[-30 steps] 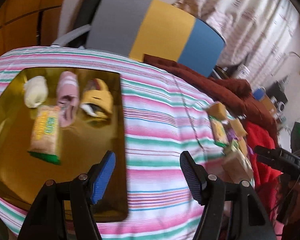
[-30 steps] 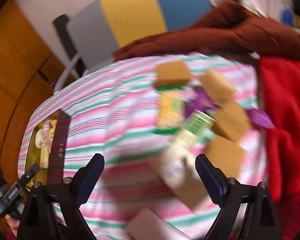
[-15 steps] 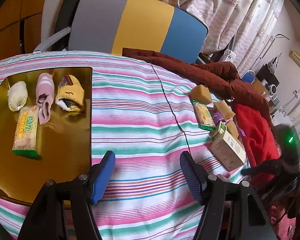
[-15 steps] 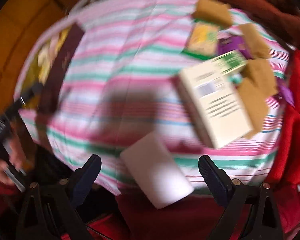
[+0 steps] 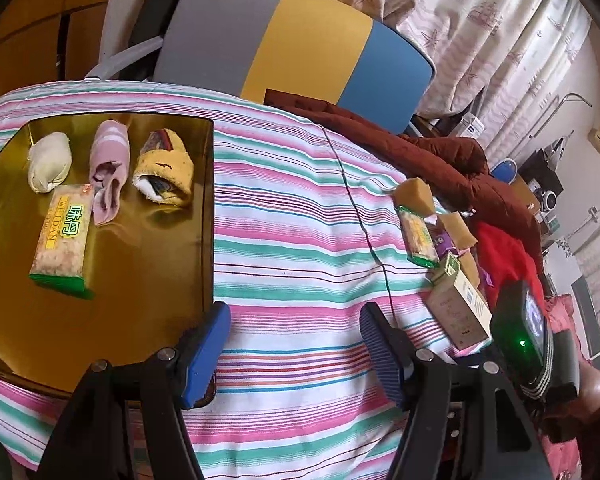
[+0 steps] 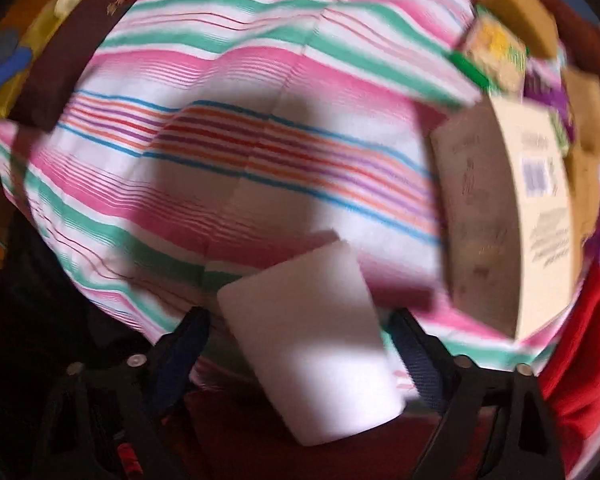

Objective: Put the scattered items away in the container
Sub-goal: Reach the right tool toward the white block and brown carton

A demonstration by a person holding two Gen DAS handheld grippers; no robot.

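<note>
right gripper pointing straight down, jaws wide and just now closing in a bit, one on each side of the white block but not pressing on it yet. lined up that way so both pads can squeeze its two long sides. white block lying at the near edge of the striped cloth, partly hanging over, so an easy first pick.

up at 2 o'clock from the block, tan box flat on its side, and past it a heap of brown sponges and a snack pack, all waiting their turn.

left gripper wide open with nothing in it, parked low over the cloth near the corner of the gold tray. likely resting there to stay out of the way.

farther off at 10 o'clock, inside the tray, cracker pack, pink sock, cream bundle and yellow sock, already put away in a row.
</note>
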